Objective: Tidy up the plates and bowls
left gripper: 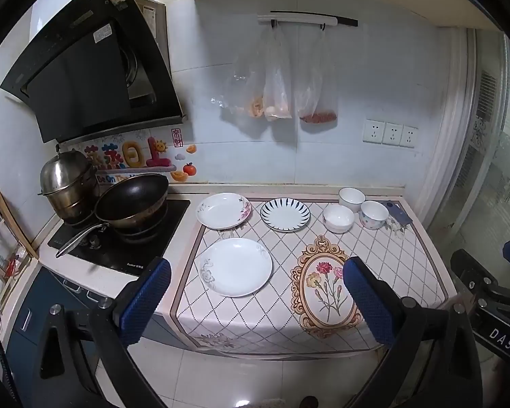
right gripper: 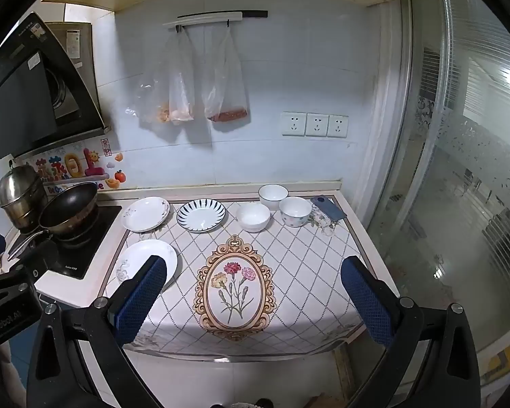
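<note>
1. The left tool [left gripper: 256,301] and the right tool [right gripper: 255,301] both tilt down toward the counter [right gripper: 309,282]. Both are spread wide and hold nothing.
2. The nearest white plate [left gripper: 235,266] lies just past the left tool's tip. In the right wrist view it sits partly behind the right tool's left finger [right gripper: 140,301].
3. A flowered plate [left gripper: 223,210], a striped plate [left gripper: 285,214] and three bowls [left gripper: 338,218] sit in a row near the wall, well apart from both tools.
4. The other tool's body reads "DAS" in the left wrist view. The stove [left gripper: 119,238] has small white writing, too blurry to read for sure.
</note>
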A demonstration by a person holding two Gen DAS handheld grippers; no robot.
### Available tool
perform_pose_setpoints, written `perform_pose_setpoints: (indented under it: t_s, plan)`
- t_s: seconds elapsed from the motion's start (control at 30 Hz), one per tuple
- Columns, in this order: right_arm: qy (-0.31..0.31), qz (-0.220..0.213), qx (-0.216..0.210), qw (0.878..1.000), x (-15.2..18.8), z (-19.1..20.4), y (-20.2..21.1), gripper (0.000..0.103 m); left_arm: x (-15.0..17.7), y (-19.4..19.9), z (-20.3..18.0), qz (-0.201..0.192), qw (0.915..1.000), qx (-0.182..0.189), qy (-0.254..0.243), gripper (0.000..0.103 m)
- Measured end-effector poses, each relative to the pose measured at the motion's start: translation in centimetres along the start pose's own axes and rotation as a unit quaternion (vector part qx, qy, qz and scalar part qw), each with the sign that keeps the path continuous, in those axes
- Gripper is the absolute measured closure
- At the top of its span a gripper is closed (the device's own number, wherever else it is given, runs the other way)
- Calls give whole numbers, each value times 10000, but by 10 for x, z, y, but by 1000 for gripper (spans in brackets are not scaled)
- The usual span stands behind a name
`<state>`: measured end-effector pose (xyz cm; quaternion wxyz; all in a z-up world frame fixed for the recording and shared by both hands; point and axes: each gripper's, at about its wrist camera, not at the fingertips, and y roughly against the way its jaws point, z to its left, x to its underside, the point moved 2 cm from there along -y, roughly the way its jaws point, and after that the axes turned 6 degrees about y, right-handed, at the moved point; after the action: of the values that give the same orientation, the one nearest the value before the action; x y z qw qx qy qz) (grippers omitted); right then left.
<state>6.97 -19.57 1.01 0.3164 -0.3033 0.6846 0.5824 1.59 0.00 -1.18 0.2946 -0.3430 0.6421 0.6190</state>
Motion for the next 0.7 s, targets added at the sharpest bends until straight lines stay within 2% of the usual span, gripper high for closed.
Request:
perform_pose_setpoints:
  t_s: [0.7]
  plan:
    - [-48, 48, -54, 10000, 2, 1, -3, 0, 0, 0, 0, 84, 10000, 4, -11, 0]
